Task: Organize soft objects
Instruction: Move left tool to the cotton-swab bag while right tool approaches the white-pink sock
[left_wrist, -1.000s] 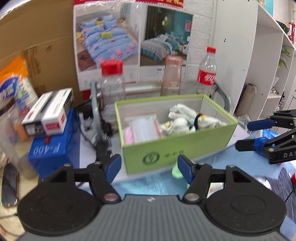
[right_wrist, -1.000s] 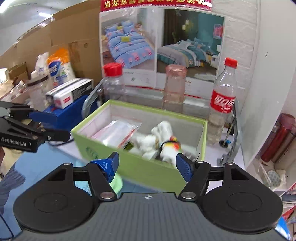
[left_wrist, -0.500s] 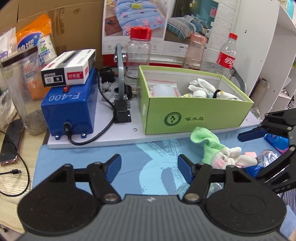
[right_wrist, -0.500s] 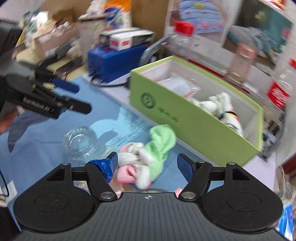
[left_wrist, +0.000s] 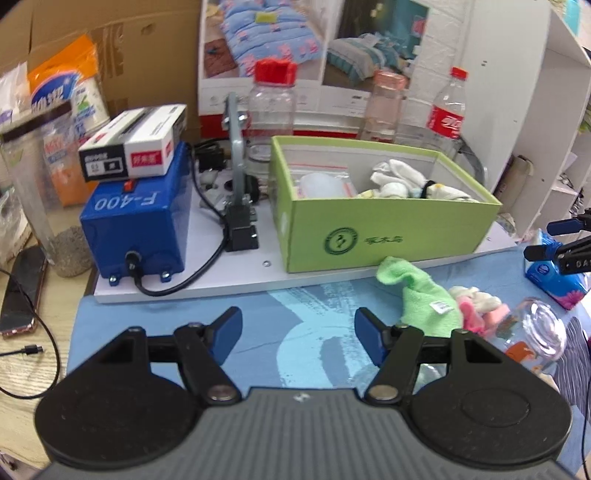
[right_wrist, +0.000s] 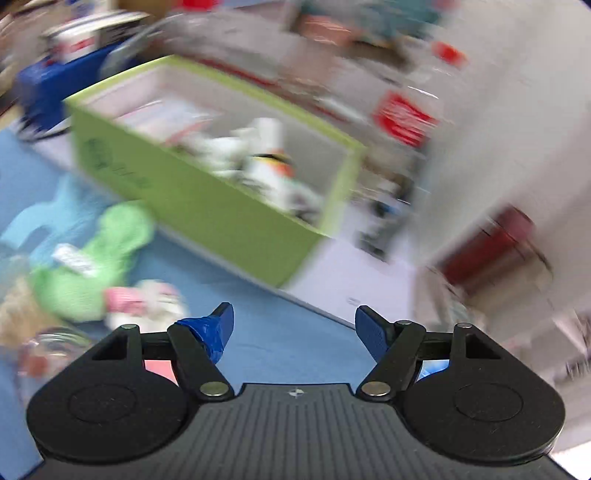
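Socks (left_wrist: 413, 181) sit in our green box (left_wrist: 388, 236), green cloth (left_wrist: 424, 295) just in front. We've got left gripper (left_wrist: 298, 338) and right gripper (right_wrist: 294, 326) fingers spread apart, empty.

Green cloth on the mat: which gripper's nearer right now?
Probably right. The right gripper, open, sits just right of the green cloth, beside the pink-white socks. The left gripper, open, is further off, with the cloth ahead to its right.

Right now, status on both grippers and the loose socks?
Left gripper open, empty. Right gripper open, empty, view blurred. Green sock and pink-white socks on blue mat, outside green box. Glass jar beside them.
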